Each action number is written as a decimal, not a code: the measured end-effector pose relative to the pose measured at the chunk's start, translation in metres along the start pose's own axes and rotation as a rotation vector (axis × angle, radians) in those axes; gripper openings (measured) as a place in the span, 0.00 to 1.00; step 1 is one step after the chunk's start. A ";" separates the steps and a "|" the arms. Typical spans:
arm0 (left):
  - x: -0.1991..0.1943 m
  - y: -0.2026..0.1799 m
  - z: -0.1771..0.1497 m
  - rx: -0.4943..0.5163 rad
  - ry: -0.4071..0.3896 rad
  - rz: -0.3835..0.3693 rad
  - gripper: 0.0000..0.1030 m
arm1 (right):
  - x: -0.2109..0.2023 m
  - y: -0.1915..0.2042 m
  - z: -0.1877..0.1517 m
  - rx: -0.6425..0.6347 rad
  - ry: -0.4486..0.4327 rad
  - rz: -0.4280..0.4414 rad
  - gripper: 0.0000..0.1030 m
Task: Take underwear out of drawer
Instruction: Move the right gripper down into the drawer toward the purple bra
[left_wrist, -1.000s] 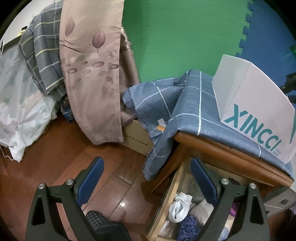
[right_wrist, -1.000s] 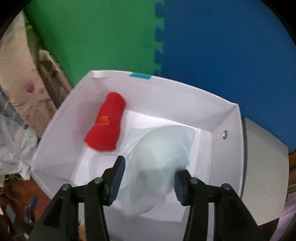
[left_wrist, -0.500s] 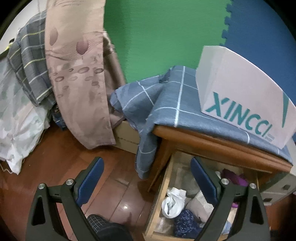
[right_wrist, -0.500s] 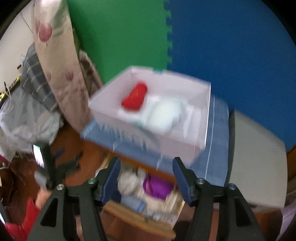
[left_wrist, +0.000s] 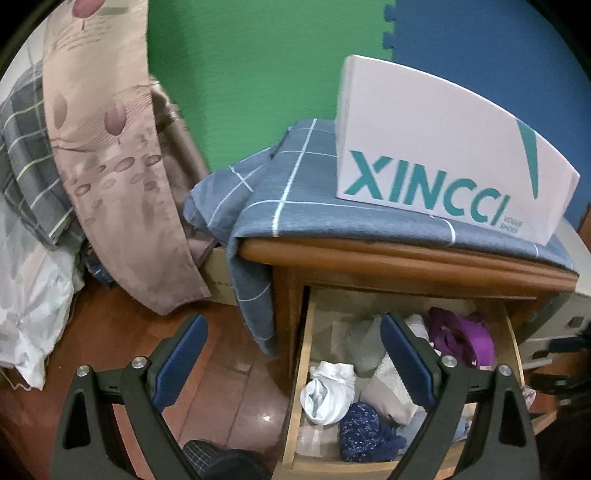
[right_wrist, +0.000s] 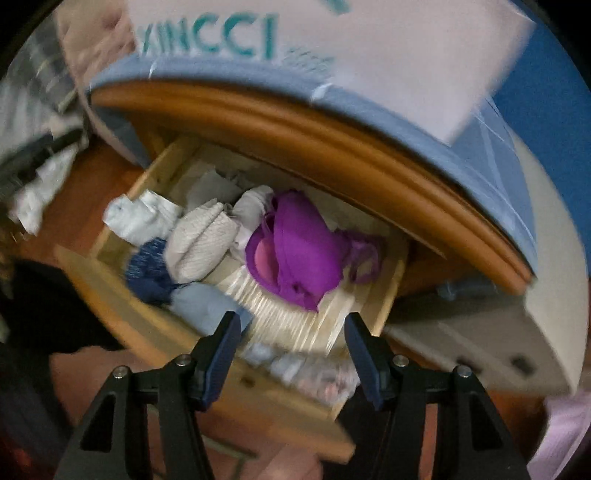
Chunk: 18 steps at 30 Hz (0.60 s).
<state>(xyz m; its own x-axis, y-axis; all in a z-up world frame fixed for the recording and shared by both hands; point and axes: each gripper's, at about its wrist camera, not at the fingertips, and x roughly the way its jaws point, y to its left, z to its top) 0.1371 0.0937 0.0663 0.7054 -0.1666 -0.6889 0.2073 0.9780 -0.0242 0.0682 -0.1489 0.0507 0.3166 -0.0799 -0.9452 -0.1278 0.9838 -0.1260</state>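
The right gripper (right_wrist: 290, 341) hangs over the open drawer (right_wrist: 122, 325), jaws apart and empty, the purple underwear (right_wrist: 295, 251) lying just beyond its fingertips. The left gripper (left_wrist: 293, 349), wide open and empty, hovers beside the drawer's left edge.

A box (left_wrist: 443, 155) stands on a cloth (left_wrist: 295, 192) spread over the nightstand (left_wrist: 406, 258), the open drawer (left_wrist: 295, 387) below its front edge holding underwear (left_wrist: 461, 336) at the back right corner, with a curtain (left_wrist: 110, 166) hanging to the left
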 end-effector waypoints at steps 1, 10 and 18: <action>0.001 -0.002 0.000 0.006 0.001 0.000 0.90 | 0.010 0.007 0.002 -0.034 -0.014 -0.035 0.58; 0.011 -0.009 -0.004 0.033 0.039 -0.002 0.90 | 0.090 0.019 0.029 -0.096 0.026 -0.135 0.58; 0.015 -0.022 -0.010 0.092 0.058 0.001 0.91 | 0.119 0.033 0.034 -0.224 -0.010 -0.295 0.58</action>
<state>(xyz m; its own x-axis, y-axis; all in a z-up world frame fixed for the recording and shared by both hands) 0.1366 0.0708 0.0494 0.6660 -0.1557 -0.7295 0.2697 0.9621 0.0409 0.1335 -0.1206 -0.0553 0.3800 -0.3521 -0.8554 -0.2320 0.8589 -0.4566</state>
